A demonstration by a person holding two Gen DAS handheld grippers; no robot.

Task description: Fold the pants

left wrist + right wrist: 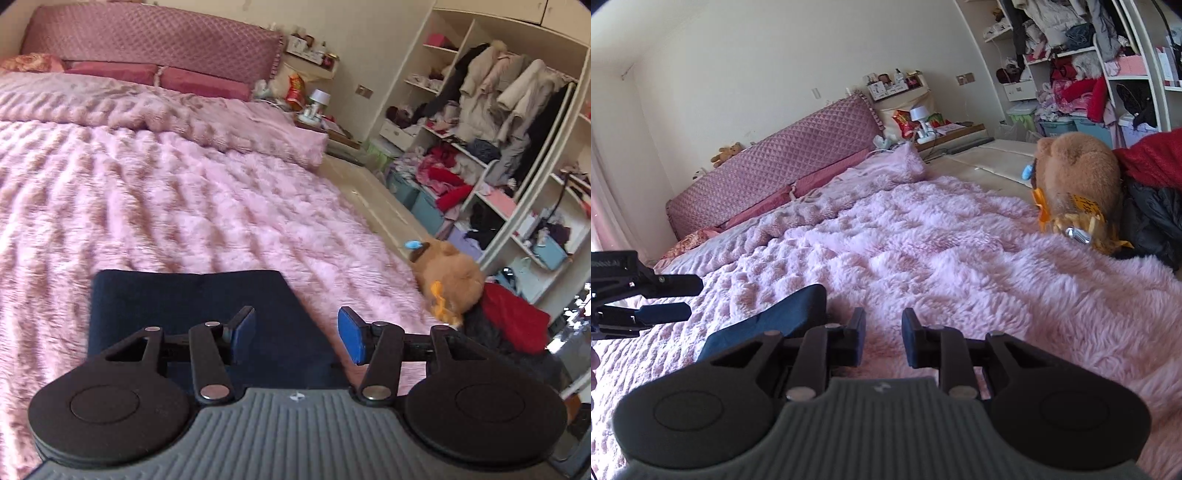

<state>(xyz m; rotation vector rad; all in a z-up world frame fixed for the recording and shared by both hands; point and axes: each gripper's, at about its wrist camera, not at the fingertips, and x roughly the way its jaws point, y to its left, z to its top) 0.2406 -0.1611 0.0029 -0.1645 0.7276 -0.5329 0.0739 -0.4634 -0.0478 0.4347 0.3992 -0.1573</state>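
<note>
Pants (192, 306): dark navy, plain, no pattern. Blanket (184, 192) on bed: pale pink, fluffy w/ rippled rows. Headboard (147, 37): dusty rose, diamond-quilted. Pillows (155, 75): deeper rose (one at far left looks floral). Left hand-held gripper (296, 334): black arms, bright blue pads, grey ribbed body. Right hand-held gripper (884, 341): black, pads darker blue in shade. Plush toy (1078, 173): tan-brown, orange ribbon. Red cloth (1152, 158) beside it. Shelves (424, 85): off-white.
</note>
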